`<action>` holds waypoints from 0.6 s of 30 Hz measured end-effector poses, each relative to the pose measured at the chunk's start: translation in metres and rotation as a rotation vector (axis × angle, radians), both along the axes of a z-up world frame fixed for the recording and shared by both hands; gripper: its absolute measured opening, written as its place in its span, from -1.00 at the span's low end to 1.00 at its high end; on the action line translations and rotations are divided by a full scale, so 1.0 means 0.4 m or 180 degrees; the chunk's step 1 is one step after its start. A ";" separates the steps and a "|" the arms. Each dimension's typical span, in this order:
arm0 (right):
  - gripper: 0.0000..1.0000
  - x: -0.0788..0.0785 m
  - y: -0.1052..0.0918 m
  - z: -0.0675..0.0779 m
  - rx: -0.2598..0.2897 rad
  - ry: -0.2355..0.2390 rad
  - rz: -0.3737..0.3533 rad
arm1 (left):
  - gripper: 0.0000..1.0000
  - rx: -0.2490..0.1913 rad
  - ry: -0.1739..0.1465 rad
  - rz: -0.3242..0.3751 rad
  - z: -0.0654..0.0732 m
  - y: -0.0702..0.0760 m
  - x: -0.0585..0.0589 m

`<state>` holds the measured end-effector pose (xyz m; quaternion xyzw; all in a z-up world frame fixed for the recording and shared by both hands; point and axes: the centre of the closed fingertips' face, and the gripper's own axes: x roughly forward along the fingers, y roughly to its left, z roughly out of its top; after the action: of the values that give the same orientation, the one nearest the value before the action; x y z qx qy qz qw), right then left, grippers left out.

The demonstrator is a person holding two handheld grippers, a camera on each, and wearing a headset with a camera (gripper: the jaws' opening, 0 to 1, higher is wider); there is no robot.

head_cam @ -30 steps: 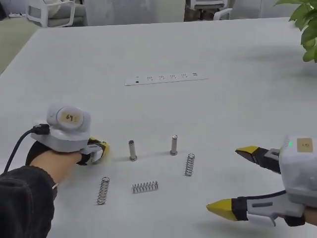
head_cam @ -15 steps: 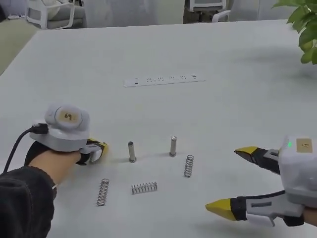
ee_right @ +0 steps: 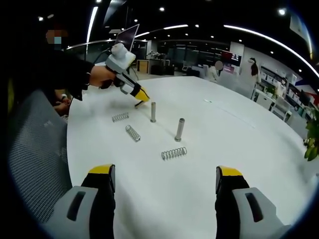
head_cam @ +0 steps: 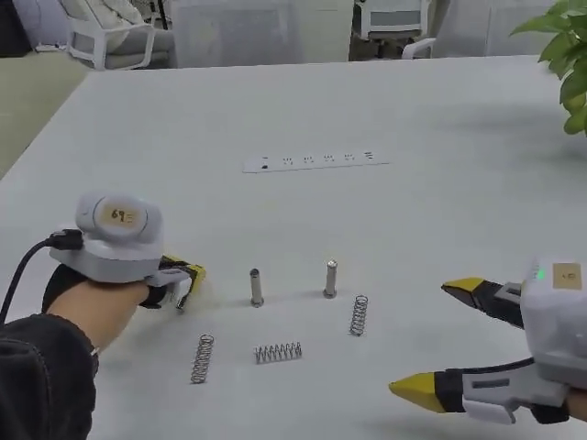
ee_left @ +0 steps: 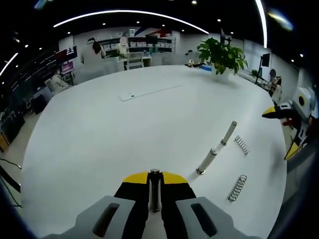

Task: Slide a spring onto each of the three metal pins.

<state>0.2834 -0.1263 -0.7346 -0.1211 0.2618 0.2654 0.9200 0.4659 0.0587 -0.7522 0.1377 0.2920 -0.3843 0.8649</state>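
A metal pin is pinched between the jaws of the left gripper. Two pins are stood upright on the table, with three springs laid flat nearby. The right gripper is held spread.

Two pins on table, three springs in front

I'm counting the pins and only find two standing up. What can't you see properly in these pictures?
The third grey metal pin: in the left gripper view, the left gripper's shut jaws cover its sides and near end.
The green leafy plant: cut off by the right edge of the head view.
The markings on the white power strip: too small to read in the head view.
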 end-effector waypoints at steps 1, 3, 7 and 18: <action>0.64 0.000 0.001 0.000 0.0000 0.0000 0.0003 | -1.00 0.0001 -0.0007 0.0000 0.003 0.002 -0.003; 0.63 0.000 0.003 0.001 -0.0012 -0.0003 0.0014 | -1.00 -0.0014 -0.0018 0.0007 0.008 0.008 -0.007; 0.63 -0.002 0.008 0.000 -0.0023 -0.0002 0.0042 | -1.00 -0.0054 -0.0013 0.0033 0.015 0.019 -0.016; 0.63 -0.004 0.019 -0.002 -0.0046 0.0014 0.0101 | -1.00 -0.0122 -0.0008 0.0074 0.025 0.035 -0.032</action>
<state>0.2816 -0.1189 -0.7353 -0.1313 0.2638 0.2784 0.9142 0.4531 0.0726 -0.7422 0.1182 0.2851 -0.3796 0.8721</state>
